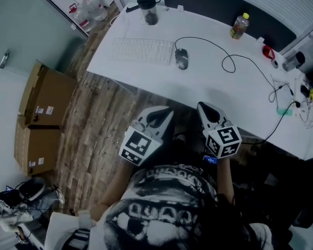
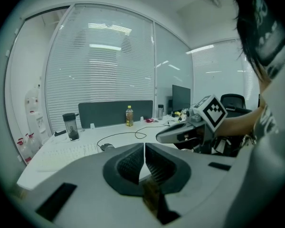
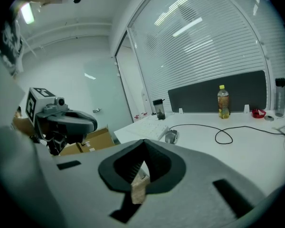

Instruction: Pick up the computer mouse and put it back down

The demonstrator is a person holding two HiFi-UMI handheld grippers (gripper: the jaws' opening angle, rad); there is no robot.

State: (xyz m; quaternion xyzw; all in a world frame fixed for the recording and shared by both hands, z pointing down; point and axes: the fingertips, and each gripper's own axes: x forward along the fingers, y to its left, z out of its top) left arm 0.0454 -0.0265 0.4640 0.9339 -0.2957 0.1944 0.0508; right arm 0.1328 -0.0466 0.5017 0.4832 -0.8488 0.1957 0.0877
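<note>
Lying flat on the desk (image 1: 208,87), the mouse (image 1: 181,59) sits just beside the right end of the keyboard (image 1: 142,51), toward the far edge. Its cable (image 1: 227,61) loops off to the right, a natural spot for a working hand. The left gripper (image 1: 165,111) and right gripper (image 1: 205,107) hang off the near edge, close to the person's body, both clenched on nothing and well apart from the mouse. That suits a mouse waiting to be lifted or one already set back. The desk's right corner is cut off, the cable's far end is lost in clutter, and the mouse is too small to show its buttons
</note>
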